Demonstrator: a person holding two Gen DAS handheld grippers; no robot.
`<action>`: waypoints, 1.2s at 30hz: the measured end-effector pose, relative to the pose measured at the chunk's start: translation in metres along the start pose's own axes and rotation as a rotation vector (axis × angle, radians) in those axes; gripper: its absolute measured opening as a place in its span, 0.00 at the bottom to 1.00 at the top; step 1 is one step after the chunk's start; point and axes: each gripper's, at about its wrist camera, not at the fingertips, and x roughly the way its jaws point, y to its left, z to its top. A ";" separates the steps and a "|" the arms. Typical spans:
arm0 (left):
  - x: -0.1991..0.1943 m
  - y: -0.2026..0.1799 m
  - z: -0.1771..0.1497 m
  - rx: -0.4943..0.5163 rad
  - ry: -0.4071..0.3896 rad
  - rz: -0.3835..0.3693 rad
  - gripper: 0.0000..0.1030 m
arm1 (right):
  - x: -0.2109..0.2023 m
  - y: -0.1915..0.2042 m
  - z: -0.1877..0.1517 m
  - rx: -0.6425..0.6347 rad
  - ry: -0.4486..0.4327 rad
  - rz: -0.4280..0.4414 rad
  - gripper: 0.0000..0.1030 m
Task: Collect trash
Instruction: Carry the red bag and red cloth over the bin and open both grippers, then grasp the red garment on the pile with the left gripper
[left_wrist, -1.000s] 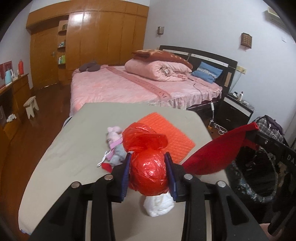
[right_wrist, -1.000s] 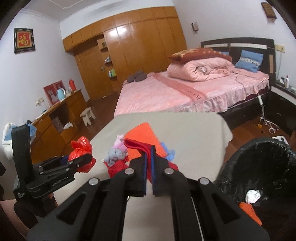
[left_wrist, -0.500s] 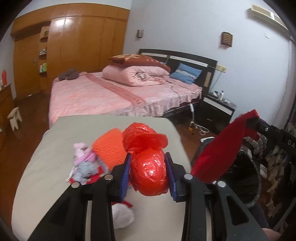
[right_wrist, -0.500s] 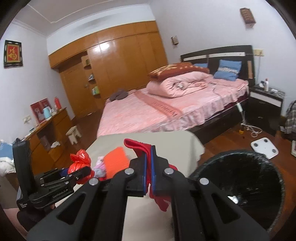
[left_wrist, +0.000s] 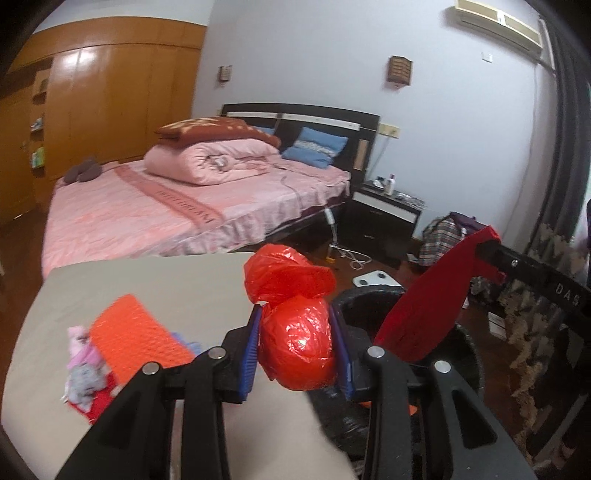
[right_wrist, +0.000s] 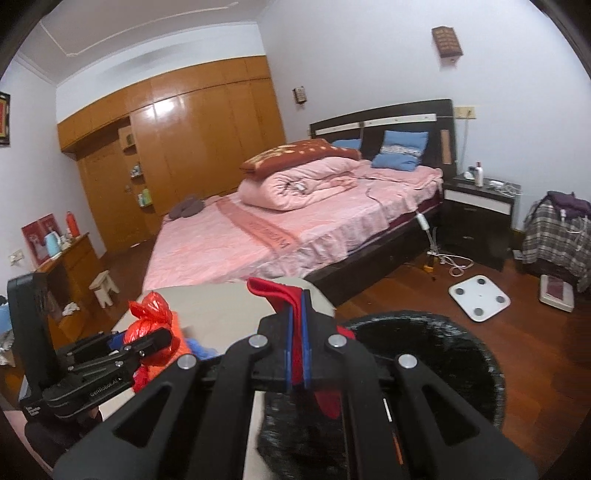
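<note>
Knotted red plastic bag (left_wrist: 295, 339) and red cloth (left_wrist: 424, 314) above black-lined bin (right_wrist: 443, 343).

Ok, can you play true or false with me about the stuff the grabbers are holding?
1. The left gripper holds a knotted red plastic bag. True.
2. The right gripper is empty. False: its jaws pinch a red cloth.
3. The round black-lined bin sits on the bed. False: it stands on the floor beside the grey-covered table.
4. An orange bumpy mat lies on that table. True.
</note>
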 end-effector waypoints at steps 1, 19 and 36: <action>0.004 -0.006 0.001 0.008 -0.001 -0.010 0.34 | -0.001 -0.008 -0.002 0.006 0.004 -0.016 0.03; 0.070 -0.094 0.001 0.105 0.059 -0.217 0.54 | 0.003 -0.093 -0.039 0.091 0.098 -0.241 0.18; 0.029 -0.015 -0.018 0.042 0.013 -0.017 0.83 | -0.001 -0.050 -0.049 0.062 0.026 -0.216 0.94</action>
